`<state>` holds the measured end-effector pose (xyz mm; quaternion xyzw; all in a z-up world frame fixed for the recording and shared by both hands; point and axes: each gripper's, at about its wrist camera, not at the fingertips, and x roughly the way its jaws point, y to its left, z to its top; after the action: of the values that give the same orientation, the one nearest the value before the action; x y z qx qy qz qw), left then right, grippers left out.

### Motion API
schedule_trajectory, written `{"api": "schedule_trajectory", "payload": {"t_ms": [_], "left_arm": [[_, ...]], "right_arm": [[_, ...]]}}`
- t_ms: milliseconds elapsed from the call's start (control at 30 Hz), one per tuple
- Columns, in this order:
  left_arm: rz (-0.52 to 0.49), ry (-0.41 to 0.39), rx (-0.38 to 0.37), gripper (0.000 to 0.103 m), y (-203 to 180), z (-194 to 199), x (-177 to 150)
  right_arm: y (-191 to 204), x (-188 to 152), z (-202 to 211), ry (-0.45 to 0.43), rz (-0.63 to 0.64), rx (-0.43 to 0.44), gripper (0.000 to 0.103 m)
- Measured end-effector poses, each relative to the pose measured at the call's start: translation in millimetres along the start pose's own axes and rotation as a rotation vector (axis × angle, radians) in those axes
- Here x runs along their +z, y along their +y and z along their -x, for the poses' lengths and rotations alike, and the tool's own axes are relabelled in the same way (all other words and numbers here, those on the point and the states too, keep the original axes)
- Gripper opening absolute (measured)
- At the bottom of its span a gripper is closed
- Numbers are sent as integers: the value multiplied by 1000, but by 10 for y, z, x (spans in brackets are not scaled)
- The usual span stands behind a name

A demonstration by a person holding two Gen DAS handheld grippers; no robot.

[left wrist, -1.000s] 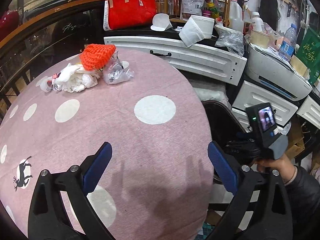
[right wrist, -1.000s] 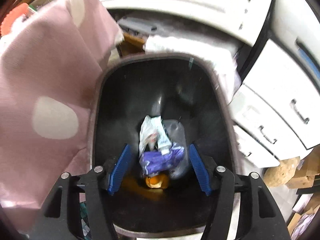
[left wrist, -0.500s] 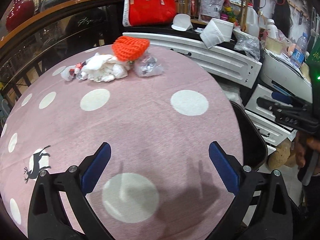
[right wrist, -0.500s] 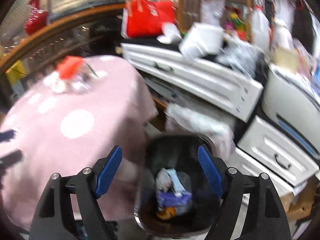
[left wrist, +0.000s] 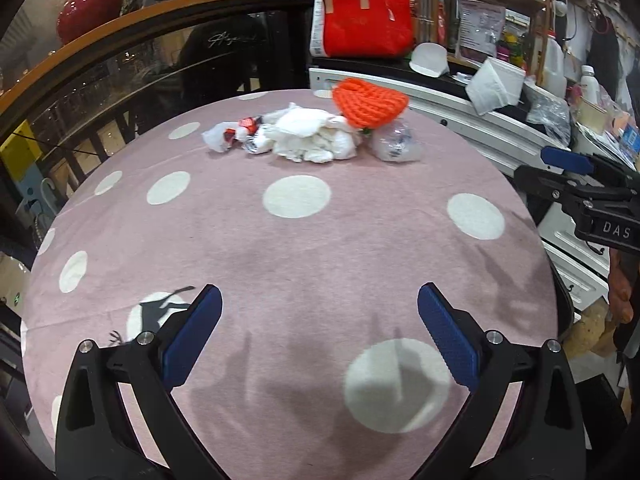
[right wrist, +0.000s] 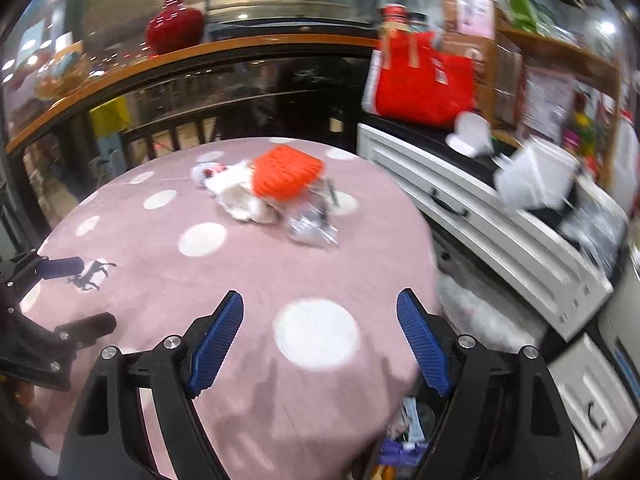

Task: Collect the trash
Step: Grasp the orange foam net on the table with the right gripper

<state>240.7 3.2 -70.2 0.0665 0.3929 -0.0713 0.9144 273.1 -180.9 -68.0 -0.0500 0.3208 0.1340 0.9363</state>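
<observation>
L gripper: jaws wide apart, nothing betw. blue pads; hovers over near part of round table w/ pink polka-dot cloth. White dot just under R-side pad, at 5 o'clock of the tabletop.

R gripper: jaws apart, empty; over table's edge at abt 4 o'clock, another white dot seen betw. its pads. In L wrist view the R gripper shows at 3 o'clock, off the table rim, side-on.

Trash pile at 12 o'clock of table, far side, well apart from both grippers: crumpled white tissues/bags, small red-and-silver wrapper at its 9 o'clock end, clear plastic bag at its 3 o'clock end. Orange knitted hat rests on top of pile, touching tissues.

Black bin below table edge, 5 o'clock in R wrist view, partly hidden by R finger; wrappers inside, incl. purple one. R view blurred.

Beyond: white drawer unit, red bag on it, red vase at 10 o'clock.
</observation>
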Motion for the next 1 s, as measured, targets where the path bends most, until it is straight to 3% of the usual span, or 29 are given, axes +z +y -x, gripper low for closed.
{"api": "schedule_trajectory", "payload": {"t_ms": [233, 500, 667, 733, 800, 867, 1000], "left_arm": [[-4, -15, 11, 97, 237, -96, 135], [-11, 8, -5, 97, 376, -423, 396], [-28, 10, -11, 97, 395, -589, 521], [-37, 9, -15, 97, 392, -650, 568], [-45, 5, -23, 97, 379, -714, 614], [-52, -1, -26, 97, 371, -769, 657], [-69, -33, -34, 97, 343, -880, 814]], "right_arm": [[220, 404, -425, 20, 41, 49, 78], [308, 827, -1037, 46, 85, 16, 78], [298, 914, -1351, 78, 86, 4, 78], [315, 907, -1415, 82, 94, -4, 66], [333, 888, -1432, 85, 107, -8, 41], [329, 885, -1400, 70, 113, -9, 29], [301, 913, -1188, -2, 120, -5, 26]]}}
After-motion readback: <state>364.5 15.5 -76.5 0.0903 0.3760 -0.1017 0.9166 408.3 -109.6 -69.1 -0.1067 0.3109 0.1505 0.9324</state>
